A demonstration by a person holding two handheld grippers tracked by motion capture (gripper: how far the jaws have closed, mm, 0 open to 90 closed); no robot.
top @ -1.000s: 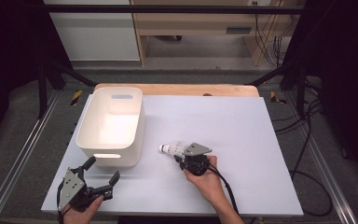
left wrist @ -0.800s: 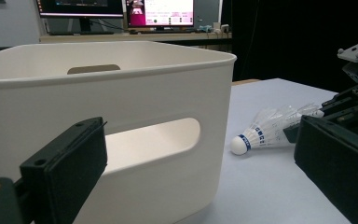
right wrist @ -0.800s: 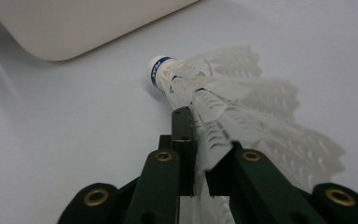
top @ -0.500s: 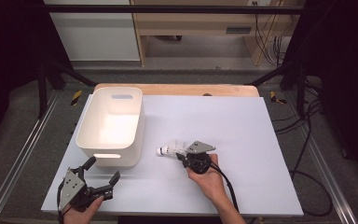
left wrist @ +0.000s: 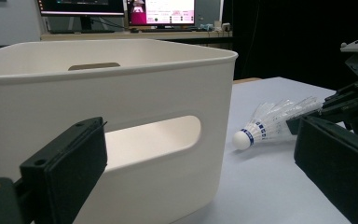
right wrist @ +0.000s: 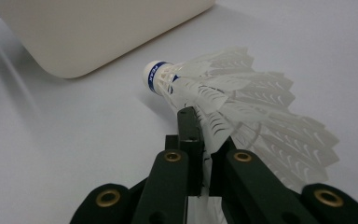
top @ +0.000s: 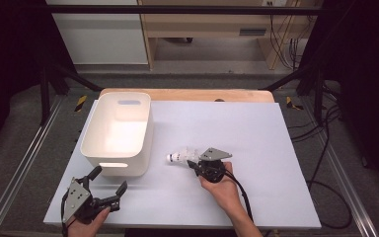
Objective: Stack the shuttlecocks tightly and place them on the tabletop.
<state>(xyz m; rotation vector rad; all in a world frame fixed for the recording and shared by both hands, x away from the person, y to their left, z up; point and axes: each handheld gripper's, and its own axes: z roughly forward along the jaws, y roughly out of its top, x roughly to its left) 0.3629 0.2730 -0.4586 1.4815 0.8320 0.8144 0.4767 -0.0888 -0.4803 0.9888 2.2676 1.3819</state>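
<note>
A white feathered shuttlecock (top: 180, 156) with a blue band at its cork lies on the white table (top: 261, 143), just right of a white plastic bin (top: 147, 136). My right gripper (top: 193, 163) is shut on the shuttlecock's feathers. In the right gripper view the jaws (right wrist: 200, 122) pinch the feather skirt of the shuttlecock (right wrist: 223, 91), cork pointing away toward the bin (right wrist: 98, 28). My left gripper (top: 109, 178) stands open near the table's front left corner with nothing between its jaws. The left gripper (left wrist: 200, 140) faces the bin's handle wall (left wrist: 121, 93), with the shuttlecock (left wrist: 270, 123) to the right.
The bin holds nothing that I can see. A wooden strip (top: 187, 95) runs along the table's far edge. Metal rails (top: 24, 163) flank the table. The other hand's gripper (left wrist: 349, 100) shows at the right of the left gripper view.
The right gripper has shifted a touch to the right at the shuttlecock. The left gripper has stayed put.
</note>
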